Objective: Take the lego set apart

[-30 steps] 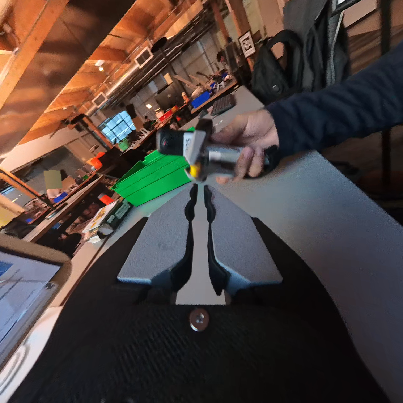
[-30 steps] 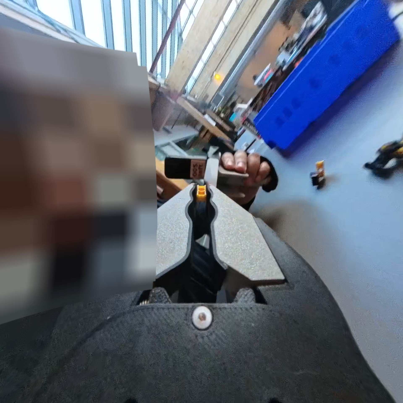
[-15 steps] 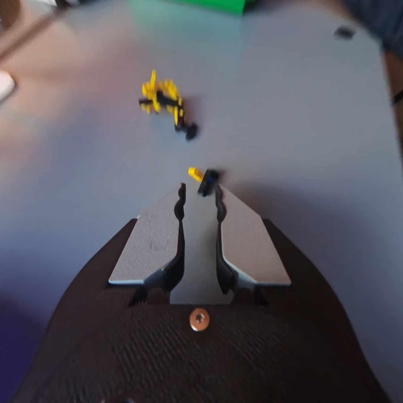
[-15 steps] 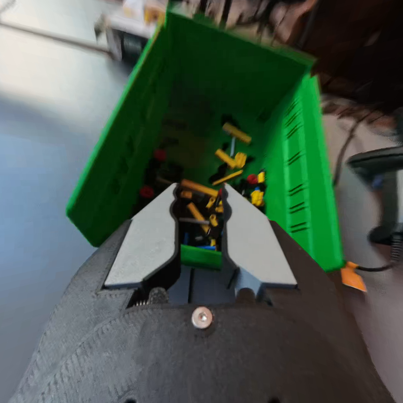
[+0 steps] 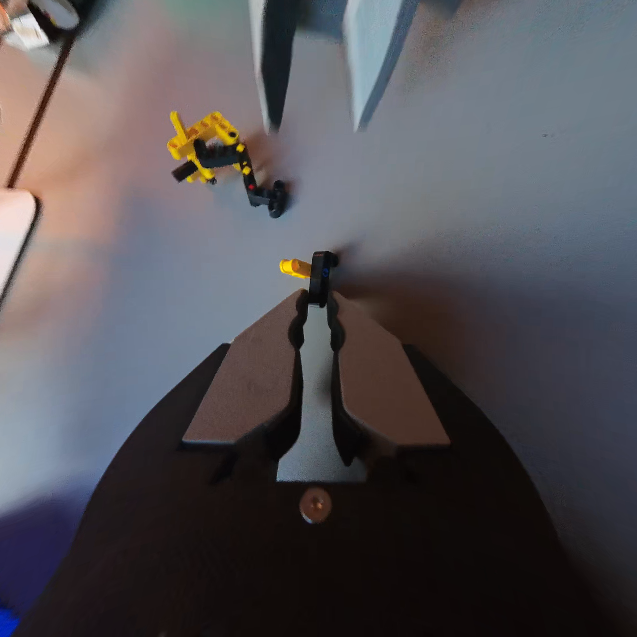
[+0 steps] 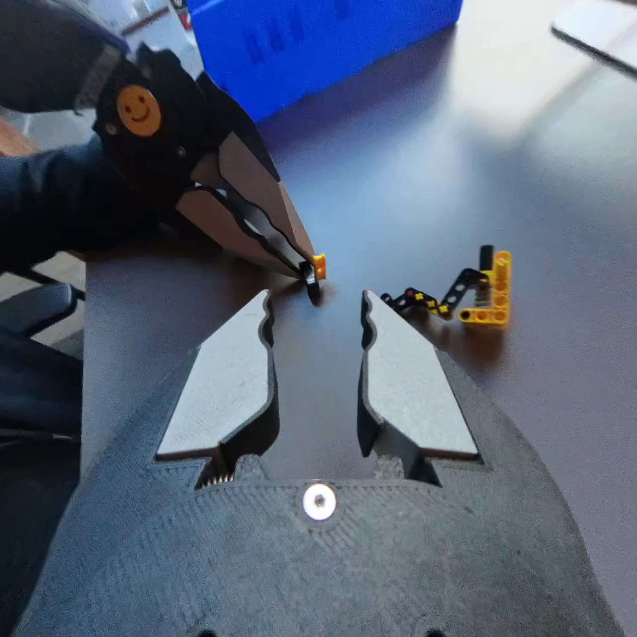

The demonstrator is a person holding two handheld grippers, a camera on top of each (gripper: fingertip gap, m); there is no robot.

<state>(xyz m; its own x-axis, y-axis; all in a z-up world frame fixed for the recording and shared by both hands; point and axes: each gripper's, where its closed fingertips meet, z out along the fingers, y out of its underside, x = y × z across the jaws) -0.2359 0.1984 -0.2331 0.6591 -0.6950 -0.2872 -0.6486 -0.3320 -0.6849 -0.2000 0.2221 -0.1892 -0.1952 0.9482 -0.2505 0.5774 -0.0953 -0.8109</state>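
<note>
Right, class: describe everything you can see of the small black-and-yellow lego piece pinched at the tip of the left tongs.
The small black plastic lego link with a short yellow peg stands upright on the grey table, its lower end on the surface. The peg sticks out sideways from its upper part; a blue dot marks the black face. The left tongs are closed on its edge. It sits apart from the larger yellow-and-black lego assembly; the open right tongs hover nearby without touching it.

No readable text, brand or number shows in either view. The one sign is a smiley face on a round orange badge (image 6: pixel 139 111), fixed to the black body of the left gripper (image 6: pixel 303 267), upper left of the right wrist view.
</note>
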